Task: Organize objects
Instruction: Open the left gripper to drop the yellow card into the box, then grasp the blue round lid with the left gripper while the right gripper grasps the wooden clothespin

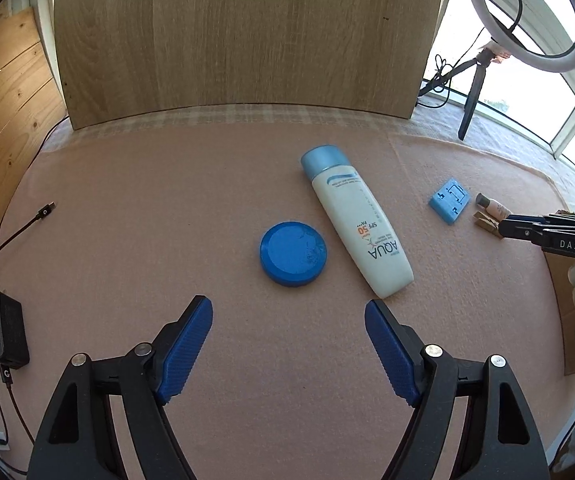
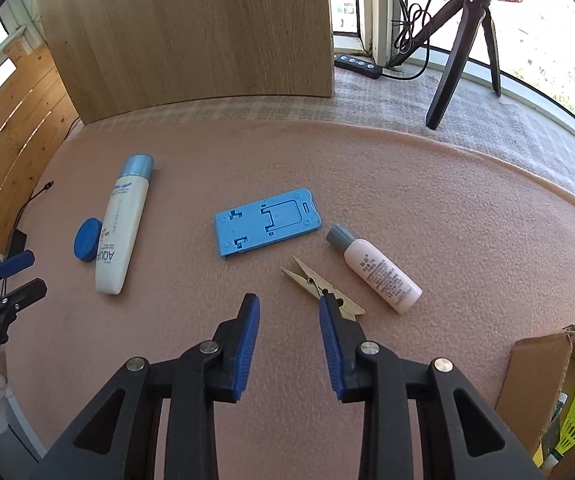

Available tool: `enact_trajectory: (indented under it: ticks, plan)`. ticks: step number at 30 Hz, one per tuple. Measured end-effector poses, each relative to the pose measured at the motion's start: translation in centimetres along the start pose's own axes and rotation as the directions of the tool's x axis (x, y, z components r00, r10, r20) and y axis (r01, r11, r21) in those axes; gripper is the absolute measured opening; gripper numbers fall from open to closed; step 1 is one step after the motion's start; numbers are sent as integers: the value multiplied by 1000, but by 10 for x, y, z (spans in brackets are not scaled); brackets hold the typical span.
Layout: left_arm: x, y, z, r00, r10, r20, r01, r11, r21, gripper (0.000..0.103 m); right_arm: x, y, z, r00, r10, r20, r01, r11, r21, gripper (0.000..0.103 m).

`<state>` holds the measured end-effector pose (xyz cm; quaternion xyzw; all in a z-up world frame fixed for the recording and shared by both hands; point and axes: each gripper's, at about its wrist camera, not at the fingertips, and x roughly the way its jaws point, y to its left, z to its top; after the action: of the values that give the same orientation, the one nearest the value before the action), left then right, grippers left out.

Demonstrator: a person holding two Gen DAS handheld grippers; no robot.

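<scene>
On the pink mat lie a white sunscreen bottle with a blue cap and a round blue lid beside it. Further right are a flat blue plastic stand, a wooden clothespin and a small pink bottle with a grey cap. My left gripper is open, just short of the blue lid, nothing between its fingers. My right gripper has its jaws part open with bare mat between them; its right finger overlaps the clothespin's near end.
A wooden panel stands at the back of the mat. A tripod and ring light stand back right, with a power strip. A cardboard box with a yellow shuttlecock sits front right. A black charger and cable lie left.
</scene>
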<state>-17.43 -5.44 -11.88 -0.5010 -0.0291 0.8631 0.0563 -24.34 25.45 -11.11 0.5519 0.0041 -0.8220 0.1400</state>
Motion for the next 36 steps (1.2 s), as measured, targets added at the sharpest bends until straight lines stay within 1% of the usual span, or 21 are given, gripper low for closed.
enact_trajectory:
  ticks: [4, 8, 18, 23, 25, 28, 32, 36]
  plan:
    - [16, 3, 9, 1000, -8, -21, 8, 1000, 13, 82, 9, 2, 5, 1000, -15, -3, 15, 1000, -26, 28]
    - [27, 3, 13, 1000, -1, -30, 2, 1000, 31, 82, 18, 1, 8, 1000, -7, -19, 6, 999, -33, 28]
    - [36, -1, 15, 999, -7, -36, 8, 999, 53, 82, 25, 0, 14, 998, -62, -20, 61, 996, -64, 28]
    - [42, -2, 18, 999, -6, -45, 9, 998, 63, 82, 27, 0, 16, 997, -72, -30, 69, 995, -76, 28]
    - [45, -2, 20, 999, 3, -47, 0, 998, 69, 82, 28, 0, 17, 996, -85, -36, 82, 993, -86, 28]
    - [48, -1, 22, 999, 13, -47, -10, 998, 67, 82, 36, -6, 17, 992, -102, -68, 96, 991, -88, 28]
    - [53, 1, 25, 999, 17, -49, -14, 998, 67, 82, 35, -9, 14, 994, -81, -72, 76, 995, -70, 28]
    - [59, 0, 28, 998, 29, -54, -25, 996, 81, 82, 34, -1, 9, 995, -75, -72, 69, 995, -77, 28]
